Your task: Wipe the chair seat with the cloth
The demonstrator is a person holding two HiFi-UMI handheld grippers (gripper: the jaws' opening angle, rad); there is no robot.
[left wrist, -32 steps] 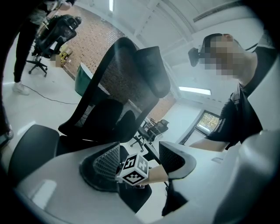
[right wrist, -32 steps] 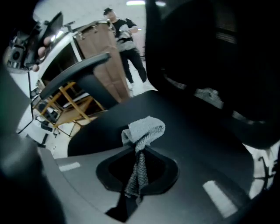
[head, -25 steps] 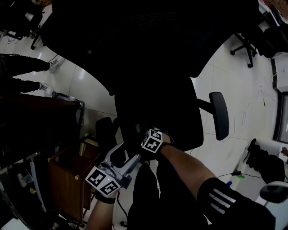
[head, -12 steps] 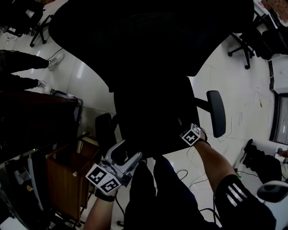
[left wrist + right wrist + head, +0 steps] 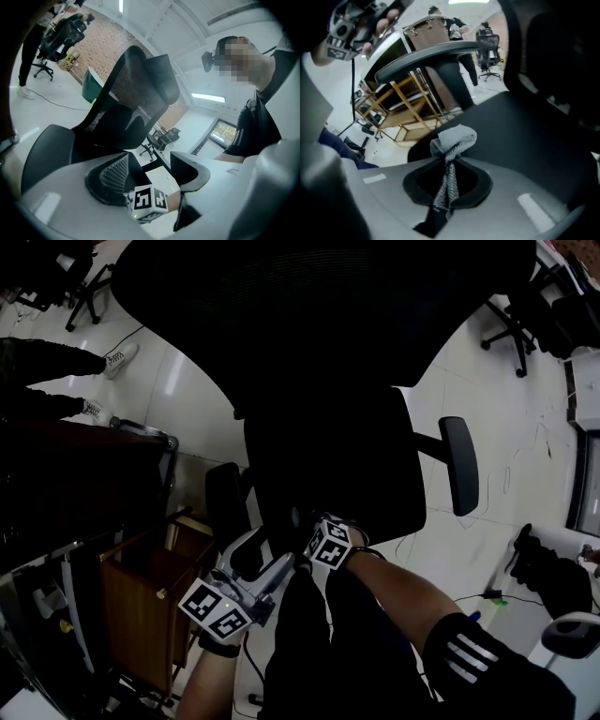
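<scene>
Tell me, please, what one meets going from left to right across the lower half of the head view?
wooden cabinet → left hand-held gripper → right hand-held gripper → chair armrest

This looks like an open-plan office or lab workroom. A black mesh chair (image 5: 319,456) with armrests fills the middle. More swivel chairs (image 5: 513,334) on castors stand about on a glossy white tile floor (image 5: 525,427). The left gripper view shows a brick wall (image 5: 105,51), a ceiling strip light (image 5: 208,97) and a window (image 5: 224,133) at the far end. A wooden cabinet (image 5: 141,601) stands just beside the mesh chair. A standing person's shoe (image 5: 117,359) shows beyond it.
</scene>
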